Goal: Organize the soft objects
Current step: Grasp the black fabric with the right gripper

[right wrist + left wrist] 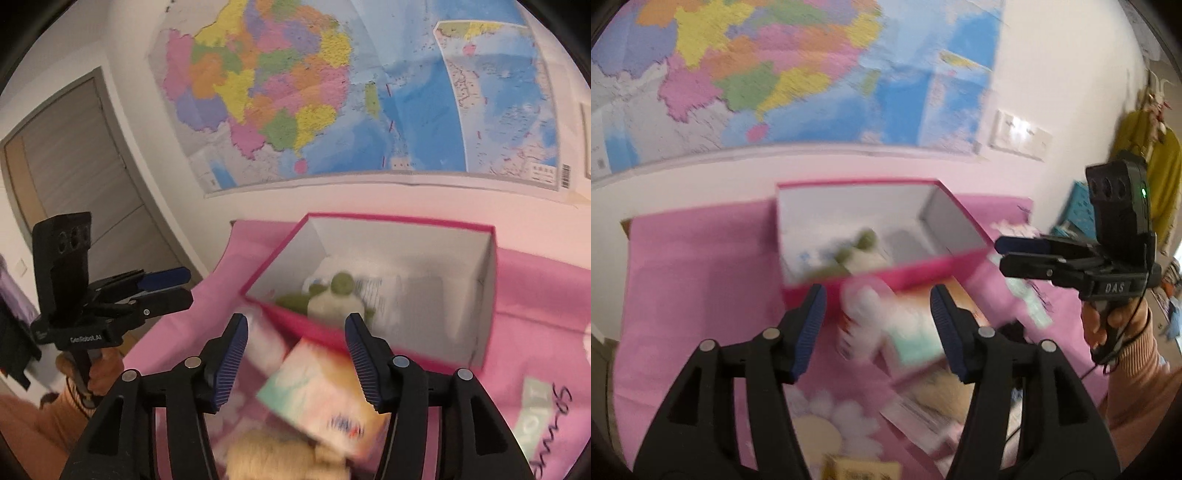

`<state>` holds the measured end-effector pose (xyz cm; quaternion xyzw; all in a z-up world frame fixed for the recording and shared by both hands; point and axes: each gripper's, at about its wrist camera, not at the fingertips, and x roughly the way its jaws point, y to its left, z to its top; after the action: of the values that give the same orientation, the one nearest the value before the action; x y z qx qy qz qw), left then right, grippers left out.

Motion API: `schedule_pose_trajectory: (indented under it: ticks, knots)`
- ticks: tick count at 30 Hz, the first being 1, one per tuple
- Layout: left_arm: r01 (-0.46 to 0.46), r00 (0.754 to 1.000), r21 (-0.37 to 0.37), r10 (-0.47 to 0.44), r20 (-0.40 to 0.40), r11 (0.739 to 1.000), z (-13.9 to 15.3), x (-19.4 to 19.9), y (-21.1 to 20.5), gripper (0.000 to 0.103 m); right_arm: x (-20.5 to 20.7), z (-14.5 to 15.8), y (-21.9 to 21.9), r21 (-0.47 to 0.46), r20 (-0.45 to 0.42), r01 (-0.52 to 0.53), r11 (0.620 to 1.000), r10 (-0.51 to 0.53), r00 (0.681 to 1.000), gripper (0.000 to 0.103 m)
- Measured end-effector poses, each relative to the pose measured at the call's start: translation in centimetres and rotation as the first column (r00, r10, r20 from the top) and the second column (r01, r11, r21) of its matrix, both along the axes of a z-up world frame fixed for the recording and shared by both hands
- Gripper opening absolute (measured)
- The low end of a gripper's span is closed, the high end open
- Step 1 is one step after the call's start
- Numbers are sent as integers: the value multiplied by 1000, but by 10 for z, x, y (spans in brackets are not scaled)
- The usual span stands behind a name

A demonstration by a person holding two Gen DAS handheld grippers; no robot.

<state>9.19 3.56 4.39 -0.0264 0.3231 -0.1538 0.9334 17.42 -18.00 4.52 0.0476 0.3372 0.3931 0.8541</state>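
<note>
Hovering wide open and empty, both the left tongs (877, 325) and right tongs (295, 354) face the pink box (369, 332), where a green-and-white plush (332, 299) already lies, seemingly ready for the loose soft items in front of it.

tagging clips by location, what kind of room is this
Probably a room in a home, perhaps a bedroom: a wall map, a door, and clothes hanging beside a pink-covered surface.

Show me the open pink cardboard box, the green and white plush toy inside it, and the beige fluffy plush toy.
Open pink cardboard box (369, 341), right wrist view, near wall.
Green and white plush toy (334, 297), right wrist view, its body.
Beige fluffy plush toy (273, 456), right wrist view, its fur.
</note>
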Motion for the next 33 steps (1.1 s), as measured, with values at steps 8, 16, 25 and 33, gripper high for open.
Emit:
schedule_pose_trajectory:
  ticks: [8, 16, 25, 33]
  knots:
    - [113, 984, -33, -116, -132, 993, -44, -20, -34, 60, -33, -39, -25, -66, -100, -3, 998, -3, 995, 56]
    - [127, 964, -69, -139, -225, 990, -74, -28, -51, 60, -41, -84, -59, -75, -207, 112, 991, -125, 970, 56]
    - [238, 945, -91, -252, -208, 967, -70, -40, -78, 60, -50, -103, -86, -97, -241, 183, 978, -202, 949, 57]
    - [372, 894, -81, -380, -238, 925, -78, -40, -125, 60, -39, -119, -74, -135, -260, 141, 981, -172, 950, 62]
